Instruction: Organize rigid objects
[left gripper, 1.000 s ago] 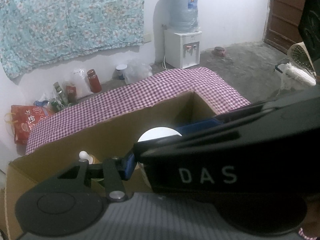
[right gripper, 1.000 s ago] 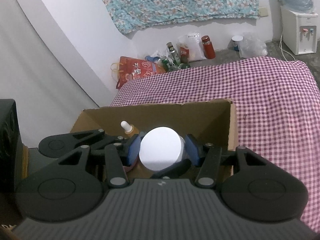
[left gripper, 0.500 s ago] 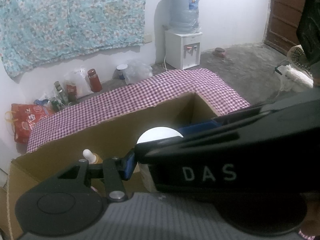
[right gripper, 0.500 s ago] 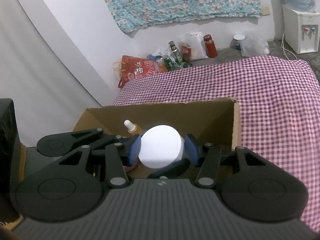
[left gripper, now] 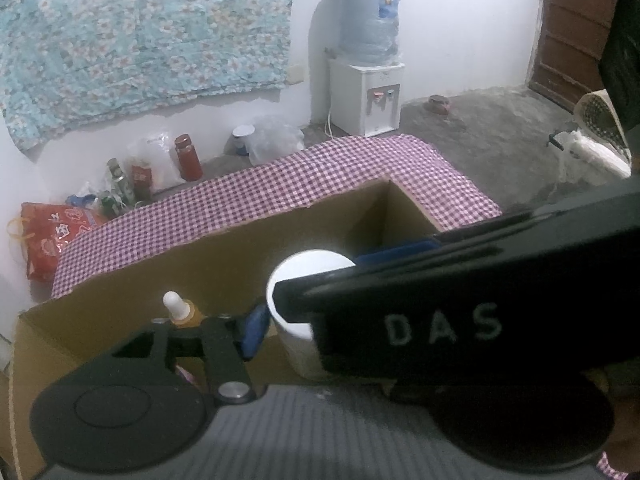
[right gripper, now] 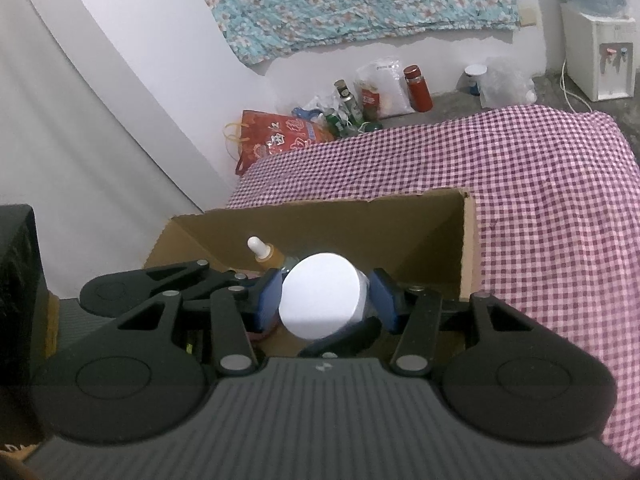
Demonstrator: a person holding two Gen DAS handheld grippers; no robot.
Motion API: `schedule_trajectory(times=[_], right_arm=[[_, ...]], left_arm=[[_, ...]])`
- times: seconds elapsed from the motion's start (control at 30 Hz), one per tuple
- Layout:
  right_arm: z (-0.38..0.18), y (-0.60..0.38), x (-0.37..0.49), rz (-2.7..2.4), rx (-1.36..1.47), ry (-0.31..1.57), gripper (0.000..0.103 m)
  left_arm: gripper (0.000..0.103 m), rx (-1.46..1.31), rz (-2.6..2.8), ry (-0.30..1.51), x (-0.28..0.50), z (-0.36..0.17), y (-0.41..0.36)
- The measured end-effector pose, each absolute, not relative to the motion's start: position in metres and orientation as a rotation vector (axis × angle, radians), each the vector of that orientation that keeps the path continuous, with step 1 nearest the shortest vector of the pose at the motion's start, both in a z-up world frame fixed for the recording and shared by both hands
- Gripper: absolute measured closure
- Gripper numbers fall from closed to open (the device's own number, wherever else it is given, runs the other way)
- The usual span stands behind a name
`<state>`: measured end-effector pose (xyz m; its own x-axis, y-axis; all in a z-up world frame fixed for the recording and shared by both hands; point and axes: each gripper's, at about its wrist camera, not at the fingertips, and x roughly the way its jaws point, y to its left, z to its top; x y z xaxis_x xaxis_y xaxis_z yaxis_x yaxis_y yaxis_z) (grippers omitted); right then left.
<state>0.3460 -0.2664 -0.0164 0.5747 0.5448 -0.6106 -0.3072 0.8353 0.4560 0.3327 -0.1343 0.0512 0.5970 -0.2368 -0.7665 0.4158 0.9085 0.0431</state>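
A white cylindrical jar (right gripper: 322, 295) sits between the blue pads of my right gripper (right gripper: 326, 298), which is shut on it just above the open cardboard box (right gripper: 360, 220). The jar also shows in the left wrist view (left gripper: 308, 280). An amber dropper bottle (right gripper: 266, 254) with a white tip stands inside the box at the left; it shows in the left wrist view too (left gripper: 180, 308). In the left wrist view my right gripper's black body (left gripper: 460, 304) covers most of my left gripper; only its left blue pad (left gripper: 254, 330) shows, beside the jar.
The box rests on a table under a purple checked cloth (right gripper: 540, 184). Behind it on the floor are a red bag (right gripper: 280, 136), bottles (right gripper: 418, 86) and a water dispenser (left gripper: 368, 92). A black box (right gripper: 18, 280) stands at the left.
Both grippers and the jar have shifted slightly; the dropper bottle shows a little more above the left gripper's linkage. The grip on the jar is unchanged.
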Motion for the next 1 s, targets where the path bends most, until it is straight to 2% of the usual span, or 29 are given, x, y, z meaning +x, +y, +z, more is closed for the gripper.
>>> schedule_trajectory(times=[0.2, 0.4, 0.83, 0.93, 1.0], right_arm=[[-0.009, -0.273, 0.340, 0.500, 0.344, 0.793, 0.053], [0.012, -0.280, 0.321, 0.503, 0.346, 0.738, 0.052], [0.053, -0.272, 0.260, 0.559, 0.284, 0.694, 0.051], [0.055, -0.251, 0.257, 0.574, 0.225, 0.726, 0.051], [0.052, -0.232, 0.259, 0.588, 0.181, 0.764, 0.051]], left_arm=[[0.020, 0.185, -0.378, 0.818, 0.321, 0.068, -0.123], [0.016, 0.105, -0.377, 0.803, 0.298, 0.088, -0.094], [0.015, -0.058, -0.246, 0.753, 0.247, 0.117, 0.000], [0.018, -0.067, -0.220, 0.749, 0.238, 0.115, 0.014], [0.025, -0.064, -0.217, 0.749, 0.233, 0.112, 0.023]])
